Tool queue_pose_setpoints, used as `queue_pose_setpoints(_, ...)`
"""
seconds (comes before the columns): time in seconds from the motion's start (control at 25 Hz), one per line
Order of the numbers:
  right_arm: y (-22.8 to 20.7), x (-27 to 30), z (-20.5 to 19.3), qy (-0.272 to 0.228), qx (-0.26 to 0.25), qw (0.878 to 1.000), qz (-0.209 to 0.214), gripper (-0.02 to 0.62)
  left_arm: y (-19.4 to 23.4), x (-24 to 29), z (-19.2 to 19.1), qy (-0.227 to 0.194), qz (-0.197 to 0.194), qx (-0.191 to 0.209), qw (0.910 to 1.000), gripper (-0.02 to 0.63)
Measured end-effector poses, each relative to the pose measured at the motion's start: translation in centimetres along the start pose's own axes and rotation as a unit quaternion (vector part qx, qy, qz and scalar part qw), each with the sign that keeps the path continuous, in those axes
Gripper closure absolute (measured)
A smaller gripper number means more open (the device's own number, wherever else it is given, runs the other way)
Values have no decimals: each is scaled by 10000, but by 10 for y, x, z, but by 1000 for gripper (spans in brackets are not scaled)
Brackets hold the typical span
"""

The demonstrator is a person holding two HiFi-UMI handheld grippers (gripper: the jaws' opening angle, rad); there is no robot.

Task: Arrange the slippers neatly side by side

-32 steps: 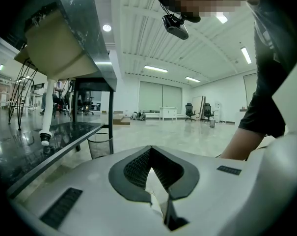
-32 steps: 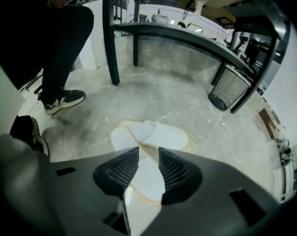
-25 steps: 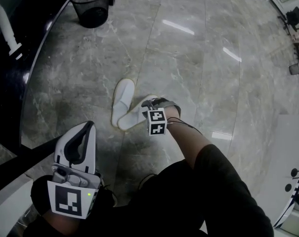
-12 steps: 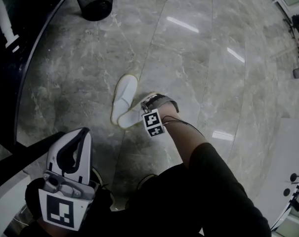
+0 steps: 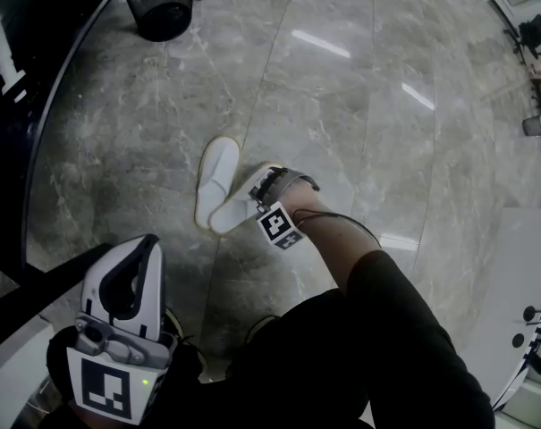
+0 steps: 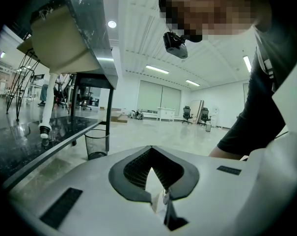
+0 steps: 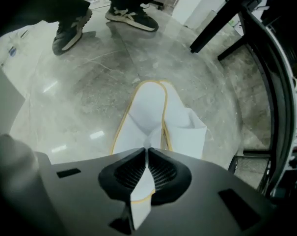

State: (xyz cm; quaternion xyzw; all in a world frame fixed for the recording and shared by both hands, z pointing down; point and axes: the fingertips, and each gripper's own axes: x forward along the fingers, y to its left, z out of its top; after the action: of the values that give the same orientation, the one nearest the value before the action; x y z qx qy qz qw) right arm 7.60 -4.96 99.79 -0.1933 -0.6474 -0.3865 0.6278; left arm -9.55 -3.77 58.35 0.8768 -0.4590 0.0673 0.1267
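You are gripping the held slipper (image 7: 147, 104) by its yellow-trimmed rim with your right gripper (image 7: 147, 152) — the jaws have just been closing, and the white fabric is now sitting pinched between the pads. You are pointing the gripper steeply down at the marble floor (image 5: 359, 96), which suits a flat thing lying there: the thin rim is probably the only part a narrow bite can take.

In the head view this slipper is lying slanted, running from about 8 o'clock to 2 o'clock, with your gripper at its 2 o'clock end. The other slipper (image 5: 218, 172) is lying at 10 o'clock from the gripper and aiming at about 12. Their near ends are touching or overlapping, so the pair is forming a V rather than lying parallel, and the task is looking barely begun. By my judgement, the next move is calling for swinging the held end round toward 12 and setting that slipper just beside its mate.

Your left gripper (image 6: 150, 152) is hanging at 7 o'clock of the head view, jaws pressed together on nothing — probably so it is not crowding the work.
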Motion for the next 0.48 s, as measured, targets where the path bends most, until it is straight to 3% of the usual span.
queue_pose_setpoints(0.16, 1, -6, -1, -49, -655, 9978, 28, 578, -2, -2, -1, 17, -32, -5, 10000, 606)
queue_pose_setpoints(0.48, 0, -17, -4, -149, -1175, 9930, 29, 580, 1, -8, 1, 1, 1, -7, 10000, 606)
